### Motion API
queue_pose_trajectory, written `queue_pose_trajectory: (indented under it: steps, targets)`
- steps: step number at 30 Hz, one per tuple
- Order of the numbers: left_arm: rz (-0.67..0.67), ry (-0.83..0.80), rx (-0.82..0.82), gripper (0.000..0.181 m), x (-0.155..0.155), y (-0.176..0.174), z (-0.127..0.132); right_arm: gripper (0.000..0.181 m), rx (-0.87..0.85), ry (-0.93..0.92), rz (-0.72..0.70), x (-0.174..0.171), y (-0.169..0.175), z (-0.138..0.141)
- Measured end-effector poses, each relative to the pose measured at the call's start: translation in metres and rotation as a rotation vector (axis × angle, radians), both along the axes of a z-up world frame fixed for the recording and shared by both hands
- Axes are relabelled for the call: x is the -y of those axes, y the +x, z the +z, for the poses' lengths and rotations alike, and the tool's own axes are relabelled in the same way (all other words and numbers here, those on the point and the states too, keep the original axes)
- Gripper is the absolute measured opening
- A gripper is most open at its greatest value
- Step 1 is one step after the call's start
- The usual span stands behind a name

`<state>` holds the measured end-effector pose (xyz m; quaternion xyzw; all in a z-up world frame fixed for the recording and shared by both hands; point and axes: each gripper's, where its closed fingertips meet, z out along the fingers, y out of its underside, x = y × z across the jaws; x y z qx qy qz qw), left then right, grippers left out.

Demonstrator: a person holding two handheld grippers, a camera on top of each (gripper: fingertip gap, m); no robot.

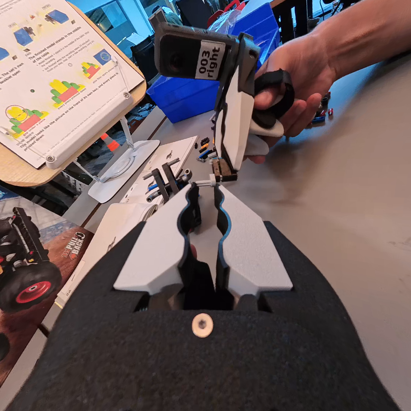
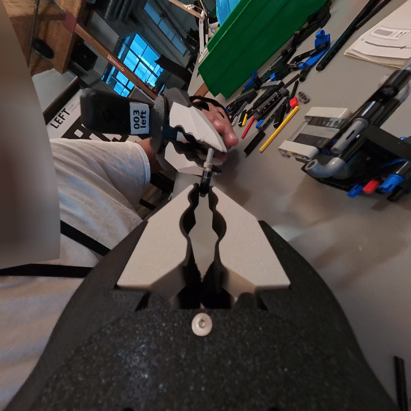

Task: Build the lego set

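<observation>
My left gripper is shut near its tips on one end of a short white axle, with a dark part lying along its left pad. The axle carries a white bush. My right gripper is shut on a small black connector at the axle's other end. The two grippers meet tip to tip just above the grey table. In the left wrist view the right gripper comes down from above. In the right wrist view the left gripper comes in from the left with the white axle.
The partly built black, grey and blue model stands on the open booklet. Several loose pieces lie by a green bin. A blue bin, a sheet on a stand and the set's box surround the work spot. My two grippers' fingertips are within a few centimetres of each other.
</observation>
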<state>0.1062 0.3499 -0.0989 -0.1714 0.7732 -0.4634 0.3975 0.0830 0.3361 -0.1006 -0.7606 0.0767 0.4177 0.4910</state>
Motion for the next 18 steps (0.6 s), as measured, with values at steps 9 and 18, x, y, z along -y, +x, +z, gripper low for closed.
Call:
queue_pose_trajectory:
  steps: [9,18]
  targets:
    - [0.025,0.044,0.026,0.012,-0.0001,-0.0001,-0.0011,0.006,0.037,-0.011,-0.028,-0.0015,0.0015,-0.0035]
    - [0.055,0.039,0.010,0.012,-0.0016,0.0017,-0.0046,0.006,-0.005,-0.006,-0.049,-0.0038,0.0022,-0.0048]
